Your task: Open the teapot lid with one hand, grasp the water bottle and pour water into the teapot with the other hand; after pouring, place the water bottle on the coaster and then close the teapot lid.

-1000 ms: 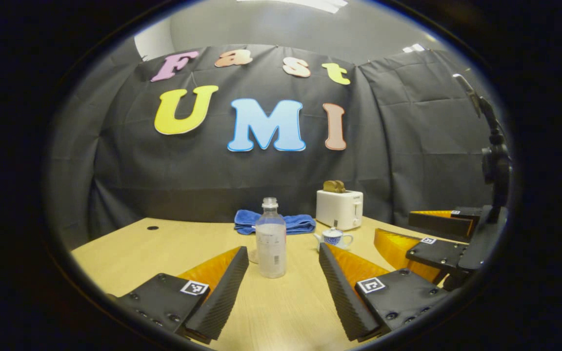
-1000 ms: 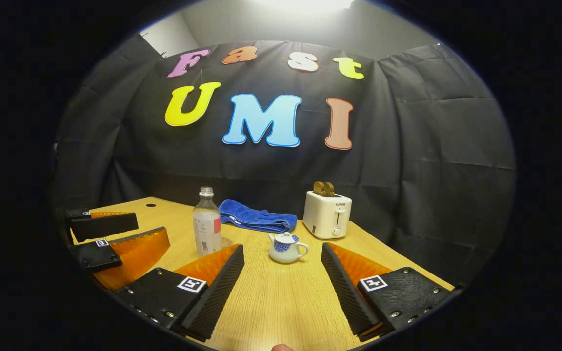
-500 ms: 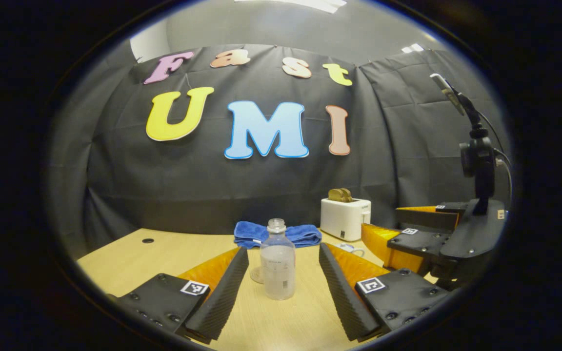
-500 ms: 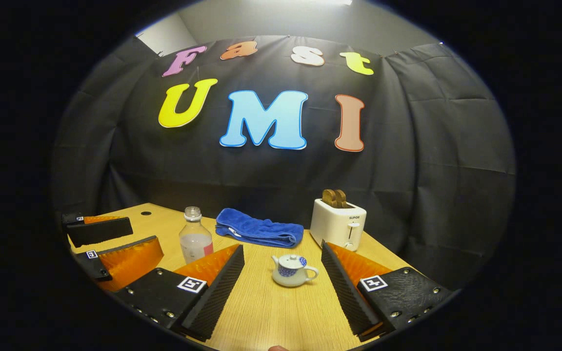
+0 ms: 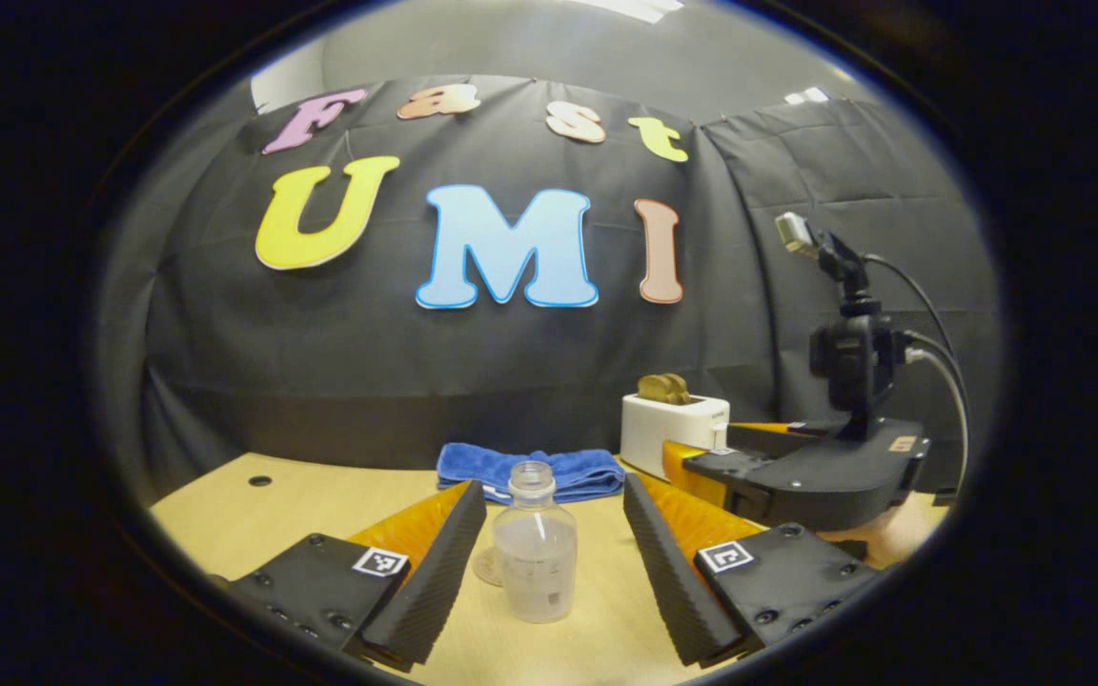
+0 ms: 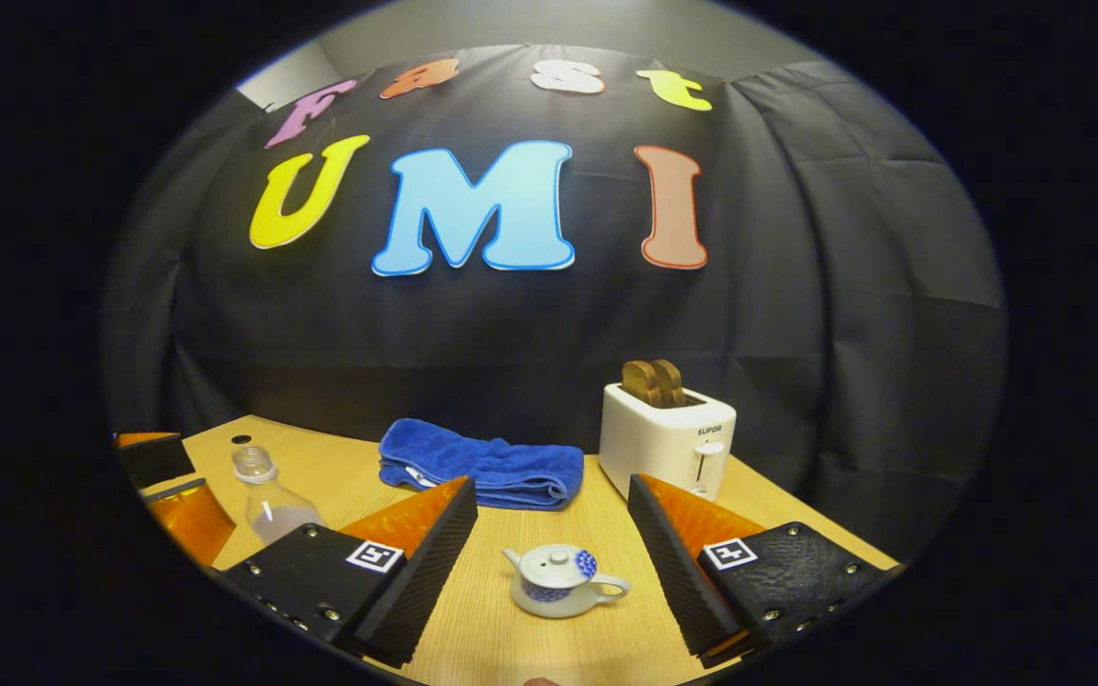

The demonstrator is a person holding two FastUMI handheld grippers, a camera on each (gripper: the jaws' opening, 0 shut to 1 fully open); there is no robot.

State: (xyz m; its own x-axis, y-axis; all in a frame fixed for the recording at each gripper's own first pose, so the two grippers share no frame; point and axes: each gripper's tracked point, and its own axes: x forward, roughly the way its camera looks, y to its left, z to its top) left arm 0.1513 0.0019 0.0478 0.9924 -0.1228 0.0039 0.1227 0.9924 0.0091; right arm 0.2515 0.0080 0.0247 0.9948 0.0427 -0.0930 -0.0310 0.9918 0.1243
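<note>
In the left gripper view, the water bottle (image 5: 536, 553) is seen upright on the wooden table (image 5: 225, 505), between the two fingers of the left gripper (image 5: 549, 572), which are spread wide and do not touch it. Compared with one second ago, the bottle is lower and larger in this view, so the gripper has been brought closer to it. A round coaster (image 5: 487, 569) is partly seen just behind the bottle, at its left. The right gripper (image 5: 759, 467) has come further into this view from the right, and the teapot is now hidden behind it.

In the right gripper view, the teapot (image 6: 563, 579), with its lid (image 6: 557, 557) on, is seen between the wide-open fingers of the right gripper (image 6: 554, 572); nothing is held. It was farther away one second ago. The blue towel (image 6: 487, 467) and the white toaster (image 6: 668, 438) remain at the back of the table.
</note>
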